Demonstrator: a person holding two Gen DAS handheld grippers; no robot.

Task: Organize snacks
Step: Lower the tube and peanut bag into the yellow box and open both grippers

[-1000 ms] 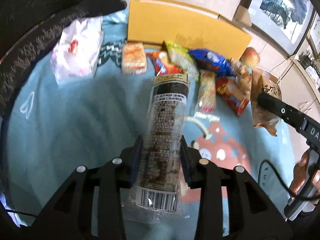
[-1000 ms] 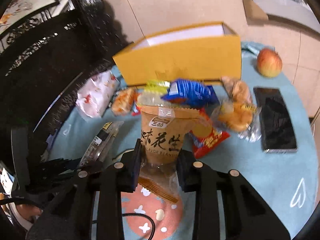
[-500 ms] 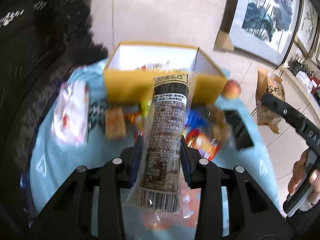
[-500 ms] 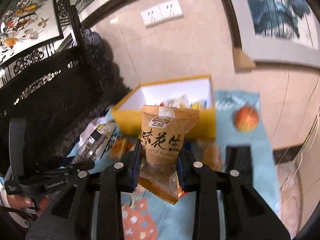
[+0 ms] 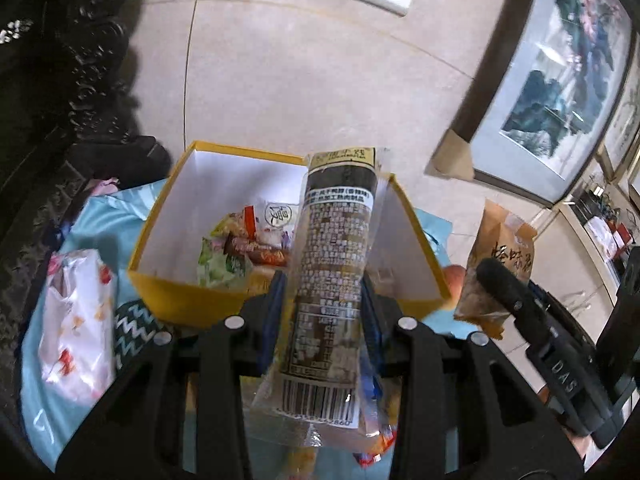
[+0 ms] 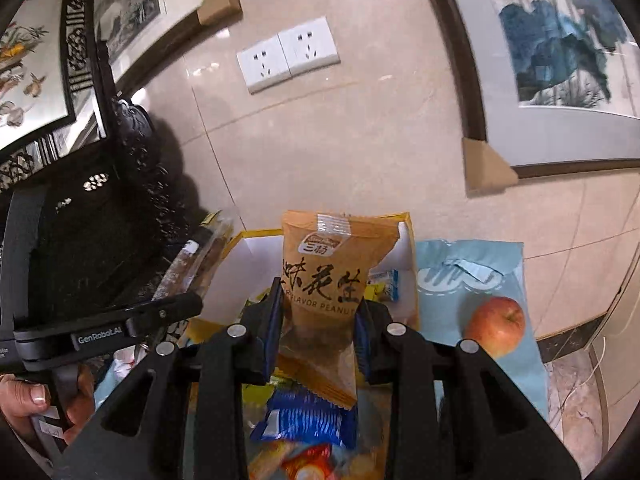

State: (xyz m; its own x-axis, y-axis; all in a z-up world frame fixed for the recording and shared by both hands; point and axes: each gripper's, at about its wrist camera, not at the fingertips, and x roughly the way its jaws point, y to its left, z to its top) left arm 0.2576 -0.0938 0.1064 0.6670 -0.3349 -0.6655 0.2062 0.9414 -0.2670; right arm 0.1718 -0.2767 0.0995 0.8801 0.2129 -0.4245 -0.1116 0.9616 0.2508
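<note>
My left gripper (image 5: 322, 298) is shut on a long clear-wrapped dark snack stick (image 5: 334, 264), held up over the near wall of the yellow box (image 5: 188, 300). The box is open, white inside, with several snack packets (image 5: 240, 248) in it. My right gripper (image 6: 318, 304) is shut on a brown peanut packet (image 6: 326, 268), raised in front of the same yellow box (image 6: 410, 280). In the left wrist view the peanut packet (image 5: 500, 248) and the right gripper's finger (image 5: 520, 312) show at the right. The snack stick (image 6: 200, 264) shows at the left in the right wrist view.
A white and red packet (image 5: 76, 320) lies left of the box on the light blue cloth (image 5: 100, 216). A blue packet (image 6: 308, 416) and other snacks lie below my right gripper. A red apple (image 6: 496, 324) sits at the right. A person's hand (image 6: 36, 400) holds the left gripper. Dark carved furniture stands at the left.
Both grippers have risen and moved toward the yellow box with their packets still held. The box's inside is now visible, and the loose snacks have dropped below the fingers.
</note>
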